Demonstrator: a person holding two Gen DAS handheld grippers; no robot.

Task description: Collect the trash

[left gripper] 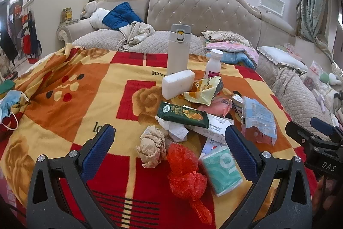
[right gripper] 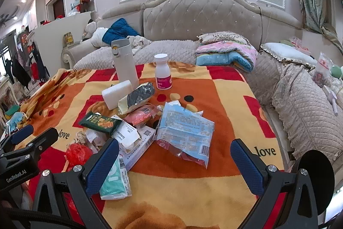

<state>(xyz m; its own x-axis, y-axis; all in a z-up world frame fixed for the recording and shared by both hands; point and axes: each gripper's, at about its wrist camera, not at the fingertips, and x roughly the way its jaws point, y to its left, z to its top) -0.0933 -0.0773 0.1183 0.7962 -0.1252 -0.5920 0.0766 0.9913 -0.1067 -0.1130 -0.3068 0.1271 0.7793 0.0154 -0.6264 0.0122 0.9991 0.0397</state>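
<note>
A pile of trash lies on the red, orange and yellow blanket (left gripper: 70,104). It holds a crumpled brown paper ball (left gripper: 151,146), red plastic netting (left gripper: 186,177), a teal tissue pack (left gripper: 223,169), a green snack wrapper (left gripper: 182,114), a yellow wrapper (left gripper: 203,89) and a clear blue-printed bag (right gripper: 184,128). My left gripper (left gripper: 169,134) is open, low over the paper ball and netting. My right gripper (right gripper: 174,148) is open, just in front of the blue-printed bag. The tissue pack shows beside its left finger (right gripper: 114,177).
A white flask (left gripper: 179,48), a white pill bottle (right gripper: 163,71) and a white foam block (left gripper: 178,84) stand behind the pile. A blue face mask (left gripper: 9,104) lies at the blanket's left edge. A grey sofa with folded blankets (right gripper: 227,53) surrounds the surface.
</note>
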